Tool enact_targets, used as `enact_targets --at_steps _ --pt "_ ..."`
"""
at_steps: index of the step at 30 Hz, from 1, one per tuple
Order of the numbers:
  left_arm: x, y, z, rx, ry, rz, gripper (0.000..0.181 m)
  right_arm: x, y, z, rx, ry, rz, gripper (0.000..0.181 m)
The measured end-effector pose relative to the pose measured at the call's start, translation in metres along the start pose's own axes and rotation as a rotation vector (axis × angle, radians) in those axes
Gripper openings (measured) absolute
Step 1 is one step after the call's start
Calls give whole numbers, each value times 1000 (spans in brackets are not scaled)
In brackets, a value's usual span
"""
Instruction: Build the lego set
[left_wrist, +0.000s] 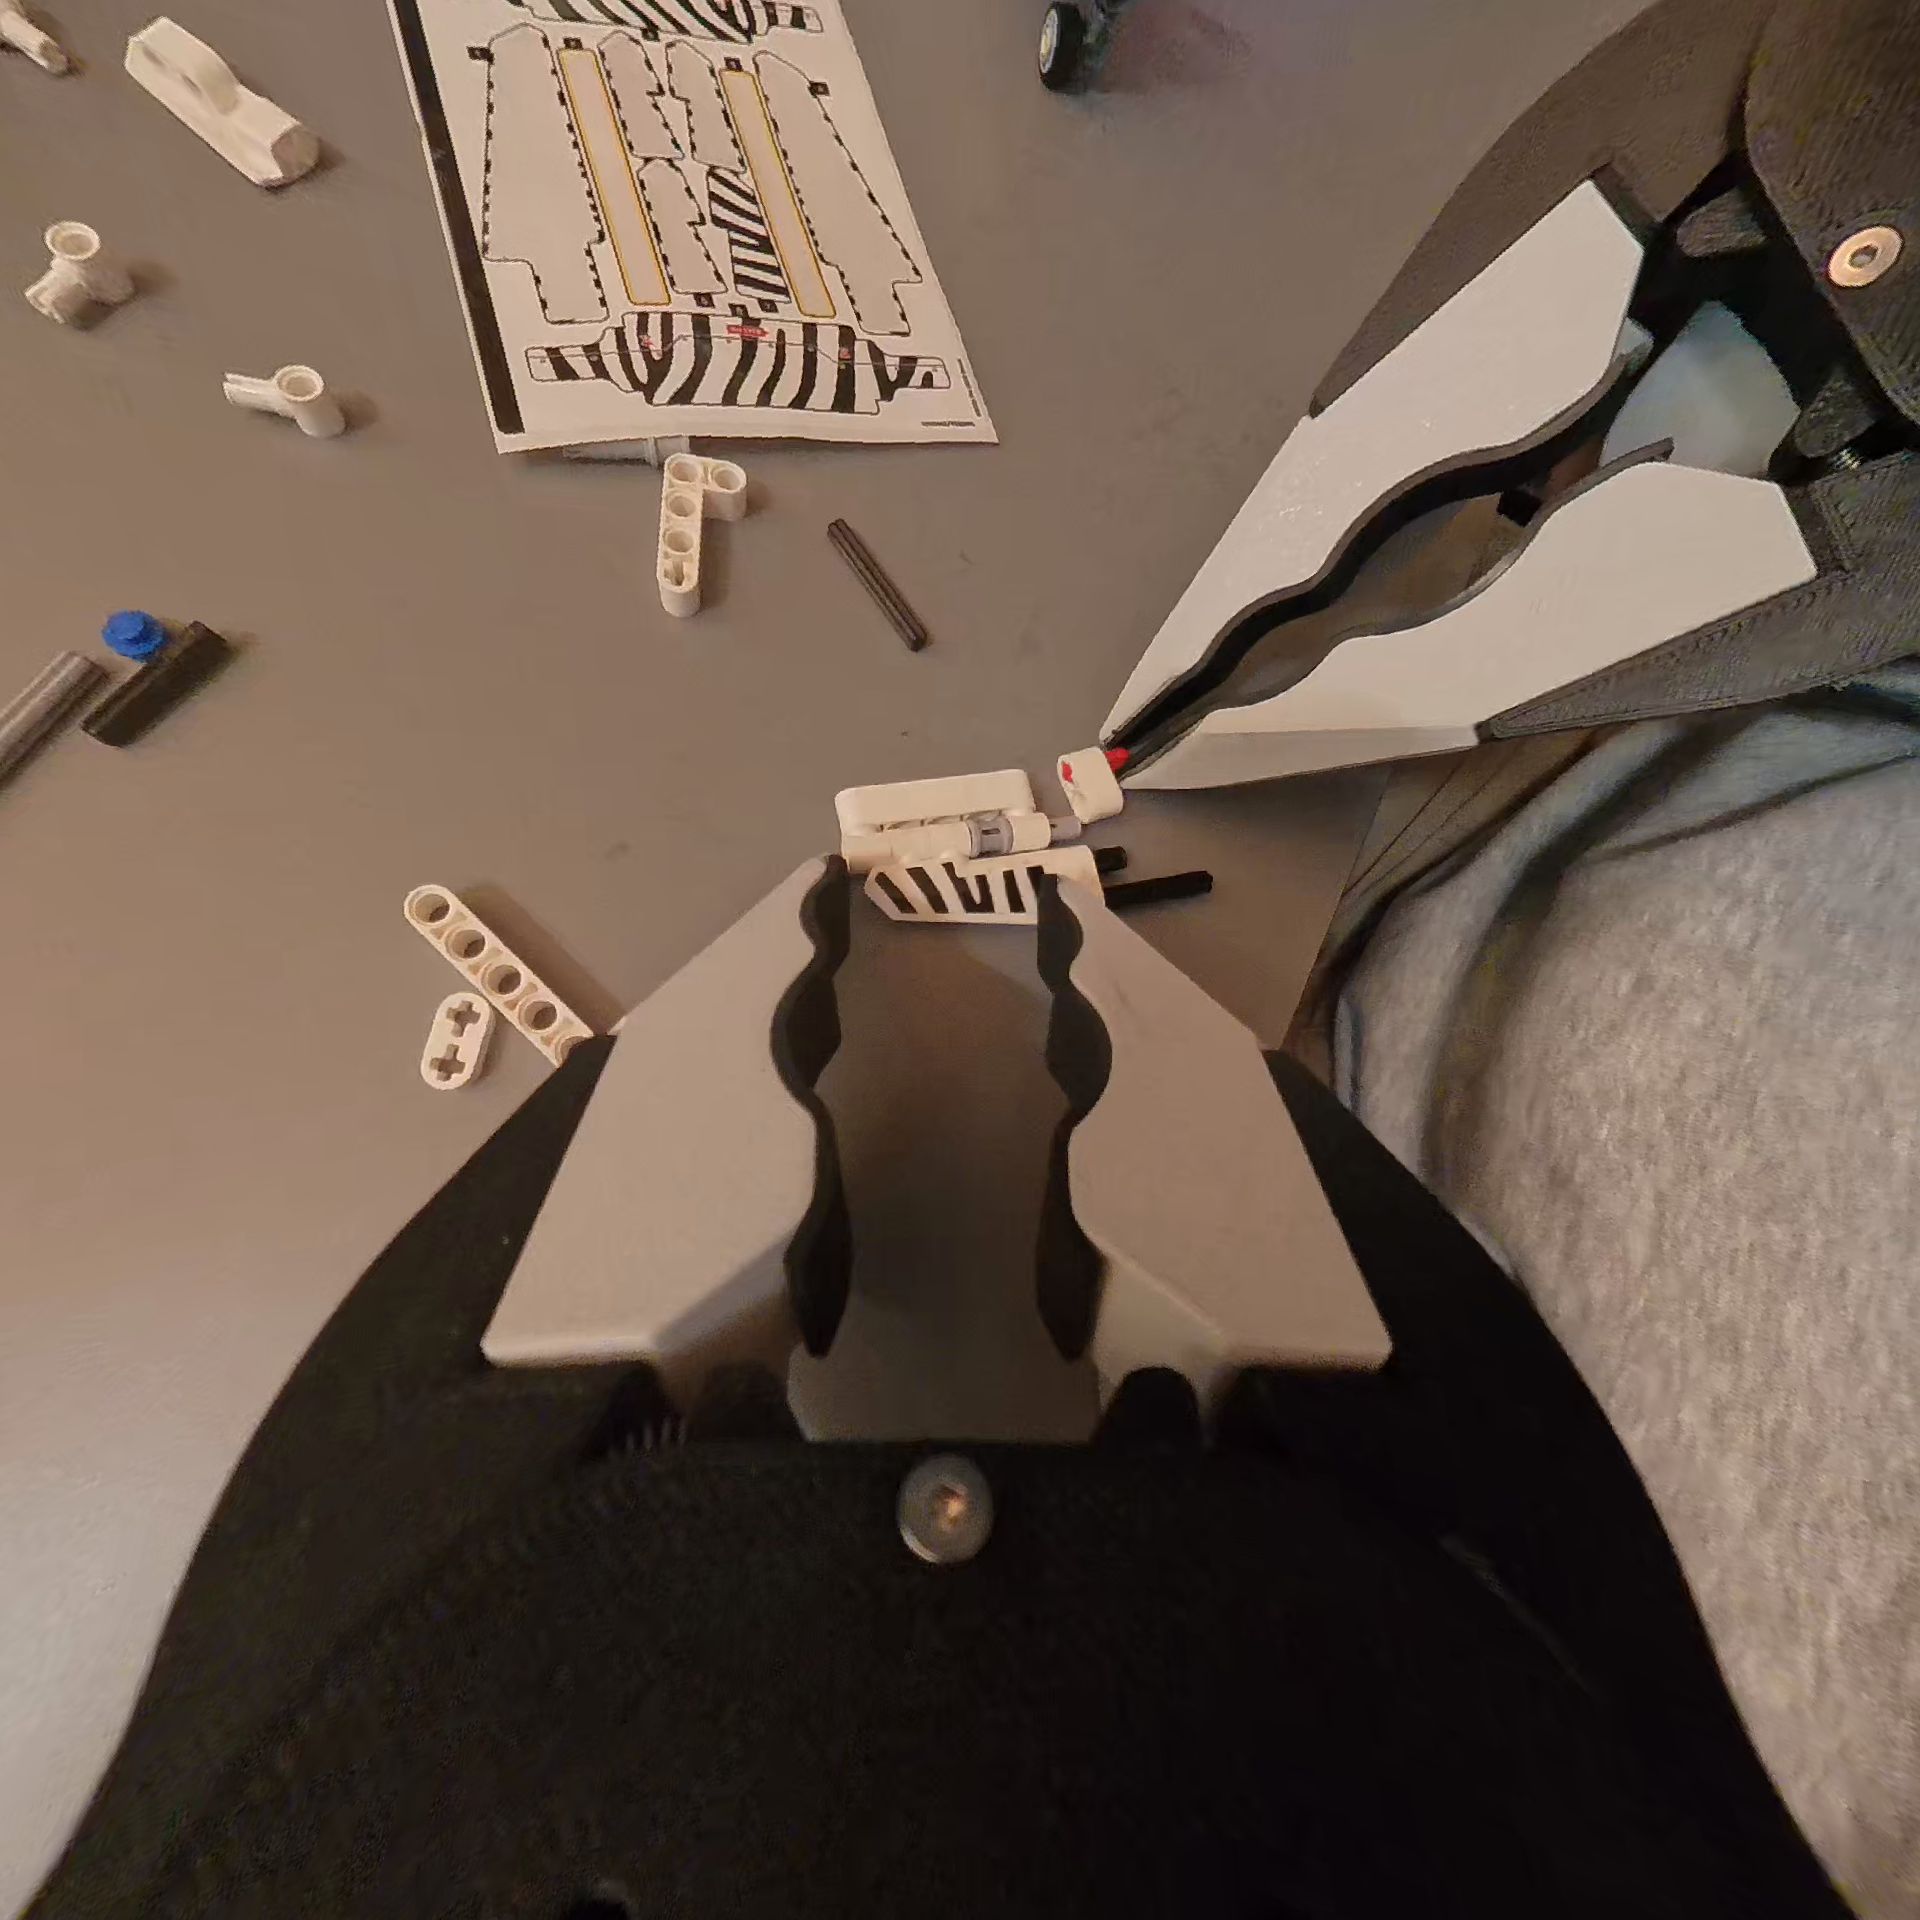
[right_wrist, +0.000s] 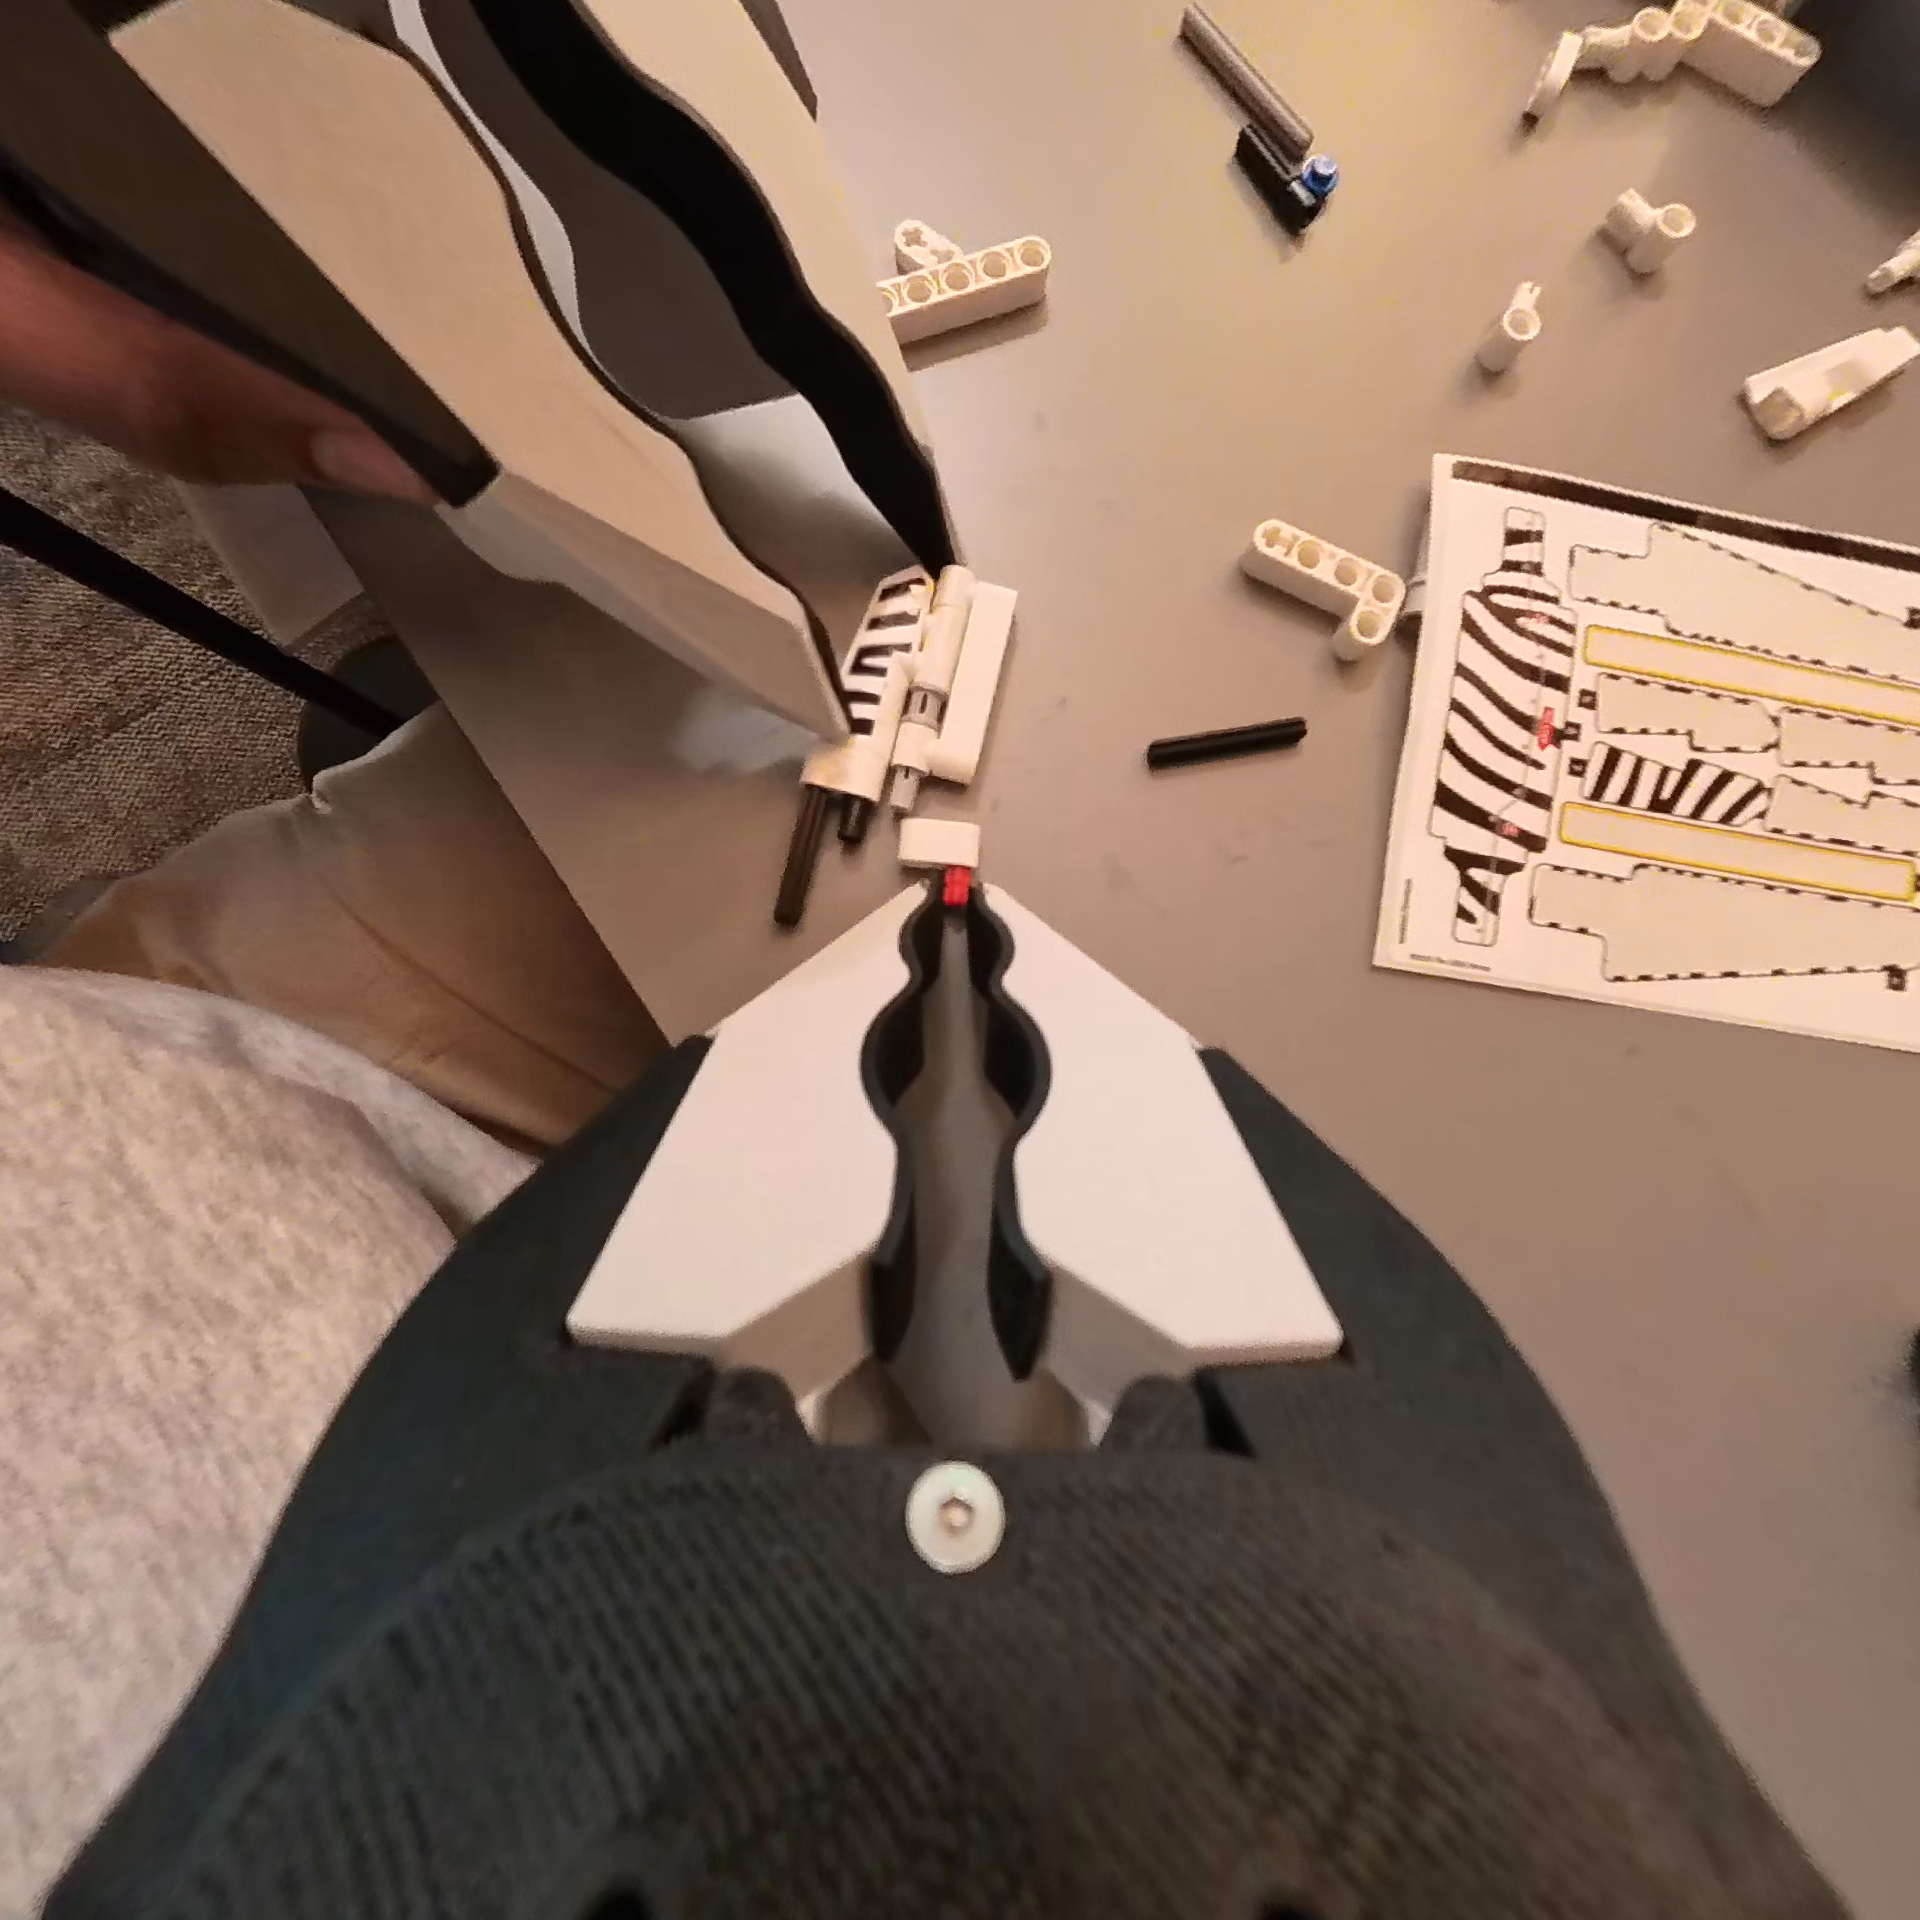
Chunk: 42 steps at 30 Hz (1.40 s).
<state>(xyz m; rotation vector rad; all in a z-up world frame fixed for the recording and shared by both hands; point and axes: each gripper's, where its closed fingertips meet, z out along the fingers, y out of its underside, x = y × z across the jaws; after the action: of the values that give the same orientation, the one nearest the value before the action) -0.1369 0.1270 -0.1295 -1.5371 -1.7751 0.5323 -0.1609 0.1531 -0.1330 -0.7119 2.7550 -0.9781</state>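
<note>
My left gripper (left_wrist: 940, 883) is shut on a small white lego assembly (left_wrist: 935, 826) and grips its zebra-striped panel (left_wrist: 956, 896) just above the grey table near the front edge. Two black axles (left_wrist: 1164, 886) stick out of its right end. My right gripper (right_wrist: 951, 896) is shut on a red pin (right_wrist: 953, 885) with a short white piece (right_wrist: 940, 840) on its tip. That piece sits just short of the assembly's (right_wrist: 971, 675) end, apart from it. The right gripper (left_wrist: 1117, 764) also shows in the left wrist view, and the left gripper (right_wrist: 888, 634) in the right wrist view.
A sticker sheet (left_wrist: 686, 229) lies at the back. Loose parts lie around: a white L-beam (left_wrist: 691, 530), a black axle (left_wrist: 878, 585), a white straight beam (left_wrist: 488, 966), white connectors (left_wrist: 286, 400), a blue pin (left_wrist: 133, 634). A person's grey clothing (left_wrist: 1662, 1143) is past the table edge. My right fingertips sit around 4 cm from my left ones.
</note>
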Motion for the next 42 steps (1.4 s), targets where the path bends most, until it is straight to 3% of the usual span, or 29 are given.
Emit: enact_targets --at_steps 28,31,35,42 --pt "-2 -3 3 63 -87 -105 31 6 -2 1 2 104 20 3" --pt "1 -3 2 73 -60 -119 25 4 -1 0 9 63 48 5" --pt "1 -5 1 92 -26 -156 22 -4 3 -6 14 -30 69 21" --pt "5 -6 -2 122 85 -246 16 -8 -1 -9 72 -125 26 15"
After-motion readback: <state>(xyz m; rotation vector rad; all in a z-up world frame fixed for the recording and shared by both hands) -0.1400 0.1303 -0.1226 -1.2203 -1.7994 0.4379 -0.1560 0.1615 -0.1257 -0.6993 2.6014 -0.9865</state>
